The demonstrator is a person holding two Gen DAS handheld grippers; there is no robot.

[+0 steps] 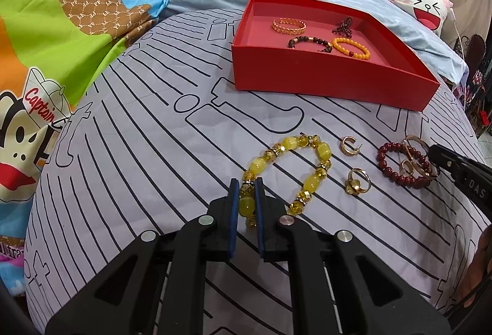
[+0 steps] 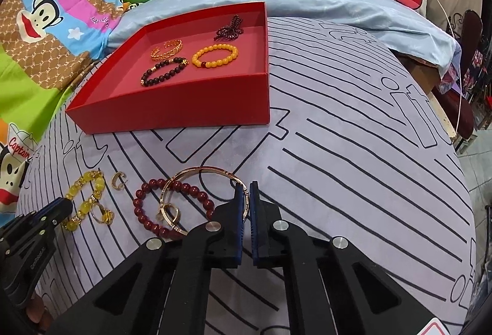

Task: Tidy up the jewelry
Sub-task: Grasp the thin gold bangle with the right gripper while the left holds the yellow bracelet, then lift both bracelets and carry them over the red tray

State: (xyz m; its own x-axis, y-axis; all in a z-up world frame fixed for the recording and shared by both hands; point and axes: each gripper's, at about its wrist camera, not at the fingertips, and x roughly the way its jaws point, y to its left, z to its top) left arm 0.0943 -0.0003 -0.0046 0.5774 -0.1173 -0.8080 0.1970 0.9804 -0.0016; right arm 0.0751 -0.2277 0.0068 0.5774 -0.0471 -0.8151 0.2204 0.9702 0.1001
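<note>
A red box on the striped bed cover holds several bracelets: a gold chain one, a dark beaded one, an orange one and a dark red cluster. My left gripper is shut on the yellow bead bracelet lying on the cover. My right gripper is shut on a thin gold bangle that lies over a dark red bead bracelet.
A gold hoop earring and a gold ring lie between the two bracelets. A smaller gold ring sits inside the red bracelet. Cartoon blankets lie left; a pillow is far right.
</note>
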